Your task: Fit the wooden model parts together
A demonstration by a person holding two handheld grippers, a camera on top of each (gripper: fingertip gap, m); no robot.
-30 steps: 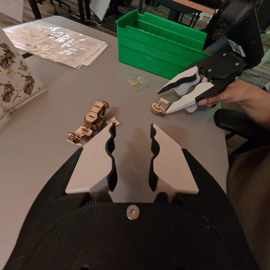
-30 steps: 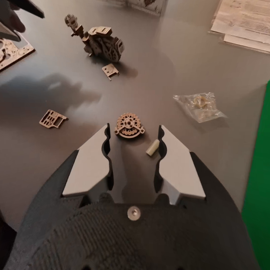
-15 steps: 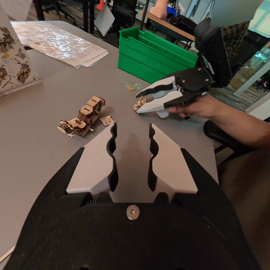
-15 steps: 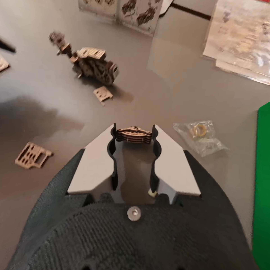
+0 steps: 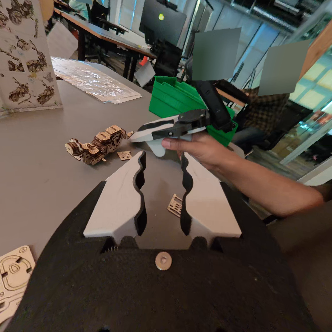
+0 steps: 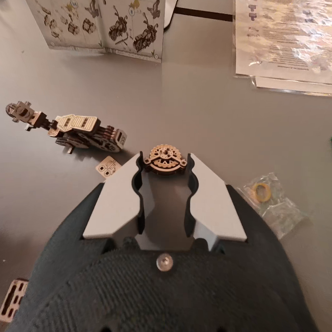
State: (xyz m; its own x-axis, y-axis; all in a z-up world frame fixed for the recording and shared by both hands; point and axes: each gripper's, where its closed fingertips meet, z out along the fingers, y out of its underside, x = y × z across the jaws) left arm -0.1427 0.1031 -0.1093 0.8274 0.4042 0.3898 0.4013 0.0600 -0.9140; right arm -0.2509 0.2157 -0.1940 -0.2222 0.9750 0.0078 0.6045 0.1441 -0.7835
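My right gripper [image 6: 164, 162] is shut on a round wooden gear-wheel part [image 6: 164, 164], held flat between the fingertips above the grey table. The part-built wooden motorcycle model [image 6: 80, 131] stands to its left, a short gap away. In the left wrist view the right gripper [image 5: 136, 136] points at the rear end of the model [image 5: 97, 143]. My left gripper [image 5: 162, 158] is open and empty, nearer than the model and to its right. A small flat wooden piece [image 5: 124, 155] lies beside the model; it also shows in the right wrist view [image 6: 107, 167].
A wooden grid piece [image 5: 175, 205] lies under my left fingers. A cut-out wooden sheet [image 5: 12, 273] lies at the lower left. A green bin [image 5: 172, 100] stands behind. An instruction booklet [image 6: 107, 27], sleeved papers [image 6: 287, 39] and a plastic bag holding a yellow ring [image 6: 265, 197] sit around. My left tips are roughly 11 cm from the wooden grid piece [image 5: 175, 205].
My right gripper shut on the gear-wheel, lifted it off the table and carried it left toward the model. My left gripper stayed open and drew back, tilting upward.
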